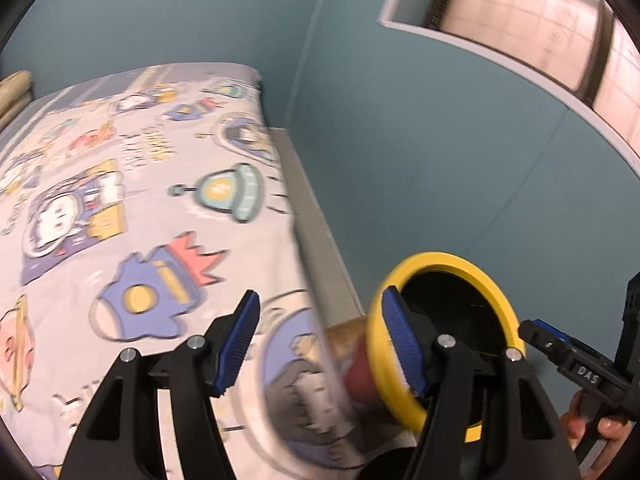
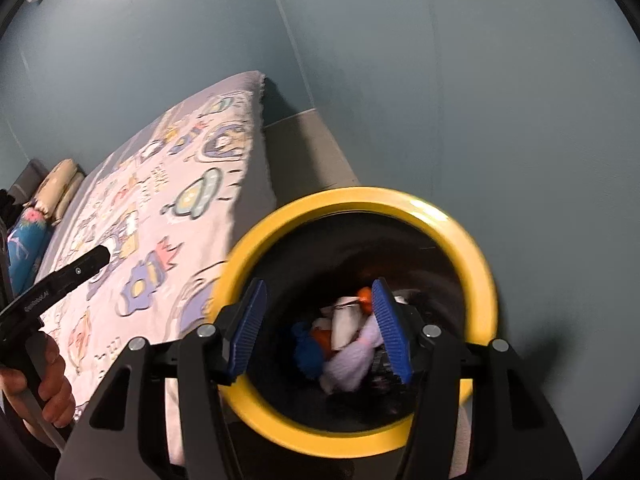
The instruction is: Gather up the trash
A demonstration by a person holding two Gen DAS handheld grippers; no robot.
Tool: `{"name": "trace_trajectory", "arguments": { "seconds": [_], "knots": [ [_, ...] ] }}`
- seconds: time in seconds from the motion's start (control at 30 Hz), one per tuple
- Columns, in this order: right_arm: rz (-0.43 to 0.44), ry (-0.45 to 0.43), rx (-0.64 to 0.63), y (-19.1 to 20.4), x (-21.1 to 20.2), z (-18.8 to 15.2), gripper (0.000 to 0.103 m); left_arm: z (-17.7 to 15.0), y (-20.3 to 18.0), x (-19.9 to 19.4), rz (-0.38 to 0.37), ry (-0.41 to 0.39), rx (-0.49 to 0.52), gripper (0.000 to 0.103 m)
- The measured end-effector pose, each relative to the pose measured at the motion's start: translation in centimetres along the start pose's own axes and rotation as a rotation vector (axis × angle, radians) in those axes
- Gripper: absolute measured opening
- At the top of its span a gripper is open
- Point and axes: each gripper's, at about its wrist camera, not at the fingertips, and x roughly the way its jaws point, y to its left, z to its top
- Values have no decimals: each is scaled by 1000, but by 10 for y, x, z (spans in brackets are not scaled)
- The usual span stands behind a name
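Below centre of the right wrist view, the trash (image 2: 344,344) lies as a loose heap at the bottom of the bin (image 2: 476,256), a dark container with a yellow rim. The heap comprises white and pale lilac crumpled pieces, a blue piece and small orange pieces; motion blur prevents firmer identification. By appearance the pieces are light, soft and easily crushed, and should call for only slight closing force; take hold at a raised fold or bulge, not at a flat face. The right gripper (image 2: 324,326) stands above the bin mouth with its jaws partly open and nothing between the pads; the heap appears in the gap between them, but lower, inside the bin and apart from them. In the left wrist view the left gripper (image 1: 320,344) is likewise partly open and empty, positioned over the edge of the bed (image 1: 132,216), with the bin (image 1: 380,344) just behind its right finger. No loose trash is discernible on the patterned bed cover.
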Motion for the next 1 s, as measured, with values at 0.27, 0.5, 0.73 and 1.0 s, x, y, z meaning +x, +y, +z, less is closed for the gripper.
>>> {"name": "trace_trajectory", "arguments": {
  "seconds": [0.27, 0.5, 0.73, 1.0],
  "knots": [
    [79, 28, -136, 96, 7, -13, 64, -16, 88, -57, 110, -79, -99, 66],
    [111, 10, -187, 162, 5, -26, 75, -32, 135, -107, 206, -151, -123, 73],
    [79, -79, -236, 204, -17, -45, 87, -55, 160, -160, 274, -283, -116, 92],
    [17, -325, -242, 220, -63, -68, 95, -87, 163, -209, 394, -417, -80, 95]
  ]
}}
